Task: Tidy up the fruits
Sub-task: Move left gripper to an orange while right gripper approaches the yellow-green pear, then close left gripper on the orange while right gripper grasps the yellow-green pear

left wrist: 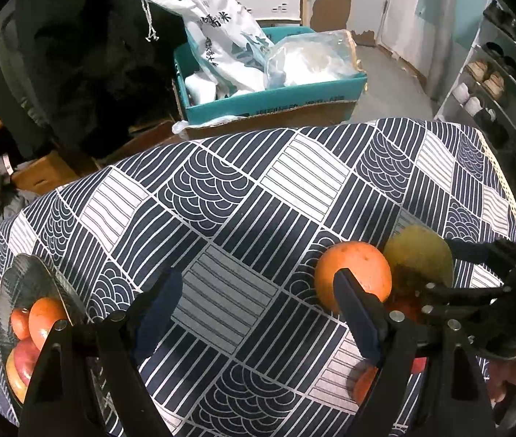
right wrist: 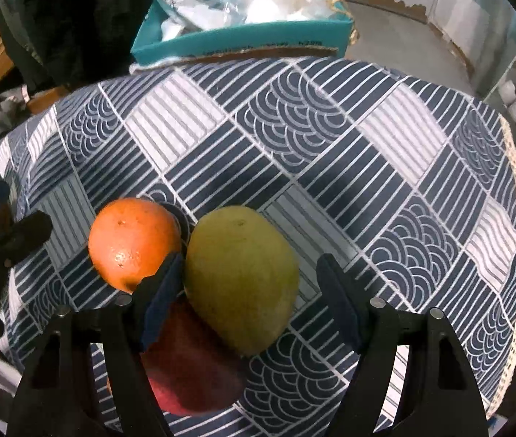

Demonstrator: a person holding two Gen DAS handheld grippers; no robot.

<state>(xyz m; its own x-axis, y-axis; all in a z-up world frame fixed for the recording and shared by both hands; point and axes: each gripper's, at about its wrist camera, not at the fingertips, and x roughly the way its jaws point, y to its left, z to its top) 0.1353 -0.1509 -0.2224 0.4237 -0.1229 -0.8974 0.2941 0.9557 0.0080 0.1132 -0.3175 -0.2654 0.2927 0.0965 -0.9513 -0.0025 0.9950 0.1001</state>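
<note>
Fruits sit in two spots on the patterned tablecloth [left wrist: 243,196]. Loose cluster near right: orange [right wrist: 132,242], yellow-green pear-like fruit [right wrist: 241,276] touching it on the right, red apple [right wrist: 194,367] nearest, partly under both.

Only the left wrist view shows the dark glass bowl [left wrist: 30,276] at near left, holding several red and orange fruits [left wrist: 45,318]; exact kinds hard to tell. In the right wrist view just a sliver of red shows at the far left edge behind the other tool.

Only the right wrist view shows the apple whole and the pear-like fruit unblocked. In the left wrist view the pear-like fruit sits behind the orange, and the apple is mostly hidden by linkage.

Left gripper [left wrist: 258,309]: fingers wide apart, nothing between them but bare cloth; its right finger overlaps the orange in the picture, contact can't be told. Right gripper [right wrist: 250,284]: fingers spread on either side of the pear-like fruit, left finger in the gap between orange and pear-like fruit, right finger clear of the fruit with cloth showing between. Not gripping.

Beyond the table's far edge: teal cardboard box [left wrist: 276,100] with white bags [left wrist: 221,25]. One bag carries printed Chinese characters and a small green logo, too distorted to read with certainty. Small print along the box front, unreadable. Shoe rack [left wrist: 491,80] at far right, left wrist view only.
</note>
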